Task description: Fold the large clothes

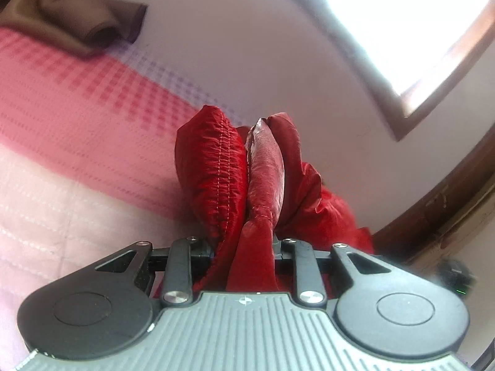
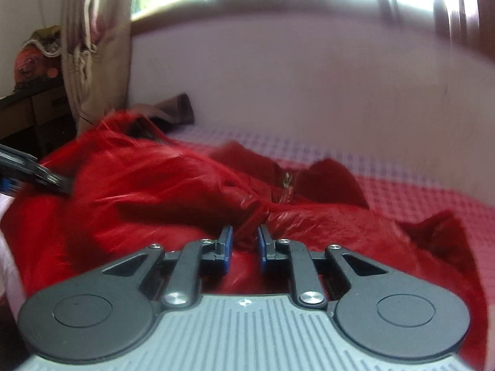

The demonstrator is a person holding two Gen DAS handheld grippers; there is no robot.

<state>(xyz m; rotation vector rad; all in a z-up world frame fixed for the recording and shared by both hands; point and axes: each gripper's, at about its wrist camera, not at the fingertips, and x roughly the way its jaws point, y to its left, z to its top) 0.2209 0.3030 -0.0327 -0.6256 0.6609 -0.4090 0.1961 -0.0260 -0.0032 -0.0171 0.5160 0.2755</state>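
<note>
We see the left gripper (image 1: 244, 247) tilted somewhat downward over the bed (image 1: 77, 142), its fingers clamped on a bunched fold of the red jacket (image 1: 235, 170), which stands up between them and hides the pads. The right gripper (image 2: 245, 244) also points gently down, low over the jacket (image 2: 148, 191); its blue-padded fingers (image 2: 228, 241) stand close together with a ridge of red fabric pinched between them. The jacket lies crumpled across the bed's pink checked cover (image 2: 417, 191), spreading toward the edge by the curtain (image 2: 96, 46). The left gripper's tip (image 2: 37, 173) enters the right wrist view at the left, touching the jacket. A brown cloth (image 1: 77, 21) rests at the bed's far edge against the wall (image 1: 247, 46).
</note>
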